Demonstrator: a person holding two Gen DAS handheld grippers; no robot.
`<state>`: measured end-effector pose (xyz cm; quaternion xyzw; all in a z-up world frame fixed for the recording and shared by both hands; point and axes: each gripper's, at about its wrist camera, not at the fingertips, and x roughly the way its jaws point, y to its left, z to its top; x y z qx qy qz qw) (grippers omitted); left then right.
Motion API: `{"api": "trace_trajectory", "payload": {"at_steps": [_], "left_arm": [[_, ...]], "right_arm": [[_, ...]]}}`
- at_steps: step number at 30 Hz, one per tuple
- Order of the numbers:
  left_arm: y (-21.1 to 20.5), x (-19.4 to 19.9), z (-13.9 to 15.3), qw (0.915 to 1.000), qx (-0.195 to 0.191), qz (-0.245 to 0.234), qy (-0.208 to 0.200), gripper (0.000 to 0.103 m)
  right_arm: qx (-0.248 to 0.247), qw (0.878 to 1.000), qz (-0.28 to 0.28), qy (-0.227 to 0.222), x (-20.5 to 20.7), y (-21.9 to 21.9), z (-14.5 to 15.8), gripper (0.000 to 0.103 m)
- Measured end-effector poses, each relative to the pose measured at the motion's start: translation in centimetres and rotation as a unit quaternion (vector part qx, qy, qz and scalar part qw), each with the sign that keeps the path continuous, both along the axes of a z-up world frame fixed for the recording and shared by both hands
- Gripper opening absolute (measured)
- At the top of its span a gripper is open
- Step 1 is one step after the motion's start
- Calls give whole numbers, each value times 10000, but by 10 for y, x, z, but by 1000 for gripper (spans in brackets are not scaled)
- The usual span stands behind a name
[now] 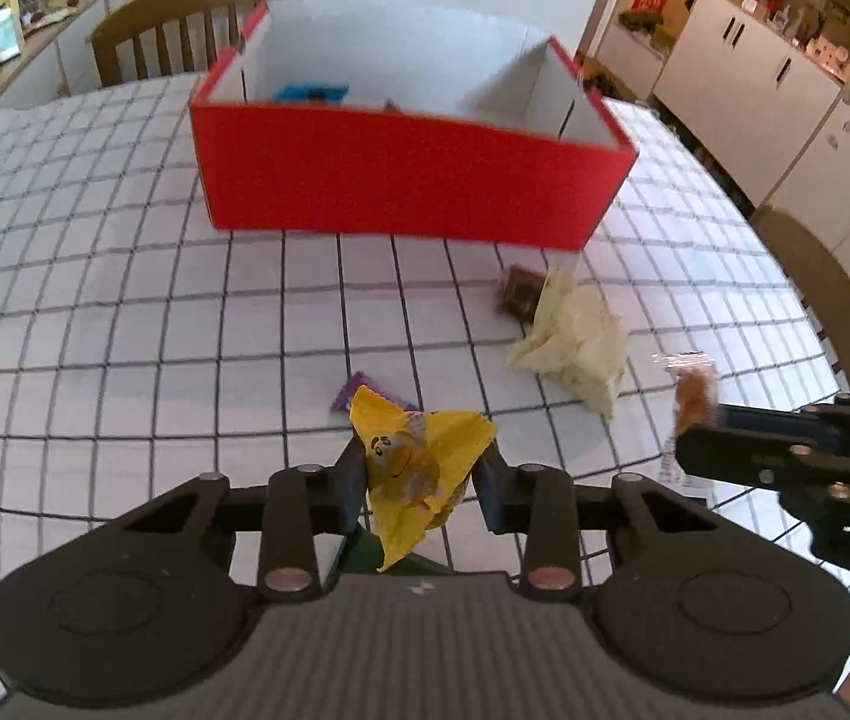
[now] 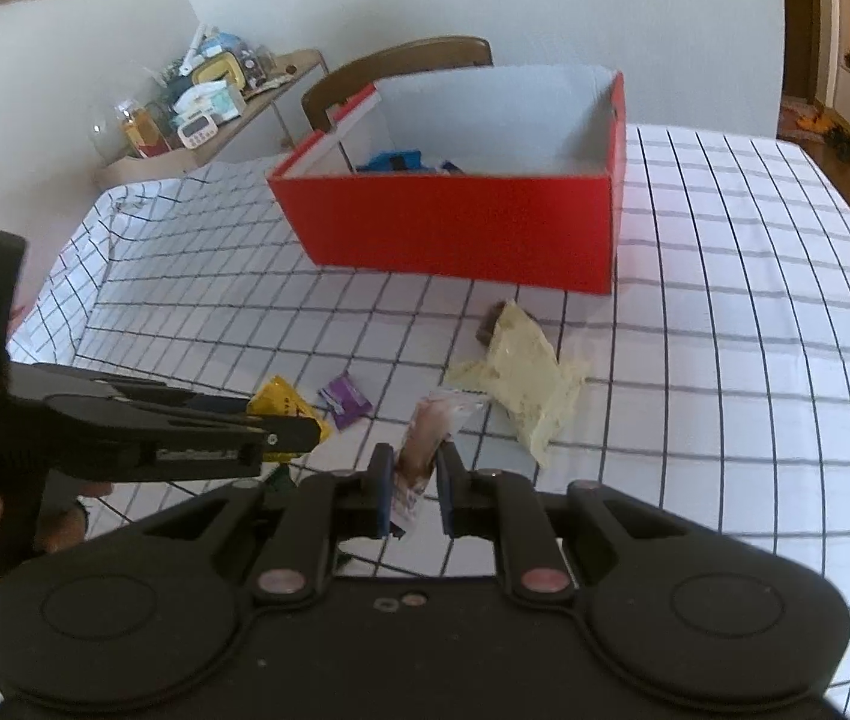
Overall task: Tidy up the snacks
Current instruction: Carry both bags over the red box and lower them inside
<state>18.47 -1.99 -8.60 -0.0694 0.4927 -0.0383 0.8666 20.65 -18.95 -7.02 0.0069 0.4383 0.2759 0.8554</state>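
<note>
My left gripper (image 1: pixel 422 483) is shut on a yellow candy packet (image 1: pixel 419 468), held a little above the checked tablecloth; from the right wrist view that packet (image 2: pixel 284 405) pokes out past the left gripper (image 2: pixel 299 429). My right gripper (image 2: pixel 416 480) is shut on a clear-wrapped brown snack (image 2: pixel 425 432), seen in the left wrist view as a brown pastry (image 1: pixel 692 393) at the tip of the right gripper (image 1: pixel 698 426). A red box (image 1: pixel 407 180) with white inner walls stands further back, with a blue packet (image 1: pixel 311 93) inside.
On the cloth lie a purple packet (image 2: pixel 344 399), a pale yellow-green bag (image 2: pixel 530 384) and a small brown bar (image 1: pixel 521 288) near the box's front. Wooden chairs (image 1: pixel 197 18) stand behind the table. A cluttered shelf (image 2: pixel 209 108) lies left, kitchen cabinets (image 1: pixel 743 78) right.
</note>
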Motion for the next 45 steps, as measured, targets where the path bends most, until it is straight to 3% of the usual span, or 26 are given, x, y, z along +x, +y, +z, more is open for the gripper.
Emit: {"api": "trace_trajectory", "payload": {"at_steps": [11, 21, 26, 35, 45], "left_arm": [[7, 23, 66, 9985, 247, 89, -490, 36], [13, 85, 109, 9939, 651, 99, -884, 36], [15, 121, 108, 9919, 903, 114, -882, 36], [25, 177, 88, 9924, 1022, 166, -663, 36], [28, 220, 44, 9942, 1053, 193, -103, 36]], "right_arm": [[153, 9989, 74, -440, 34, 10, 44, 13], [215, 9971, -34, -725, 93, 22, 75, 14], [164, 9973, -79, -706, 127, 34, 77, 14], [7, 9983, -199, -549, 180, 51, 59, 13], [95, 9981, -516, 336, 227, 53, 9, 14]]}}
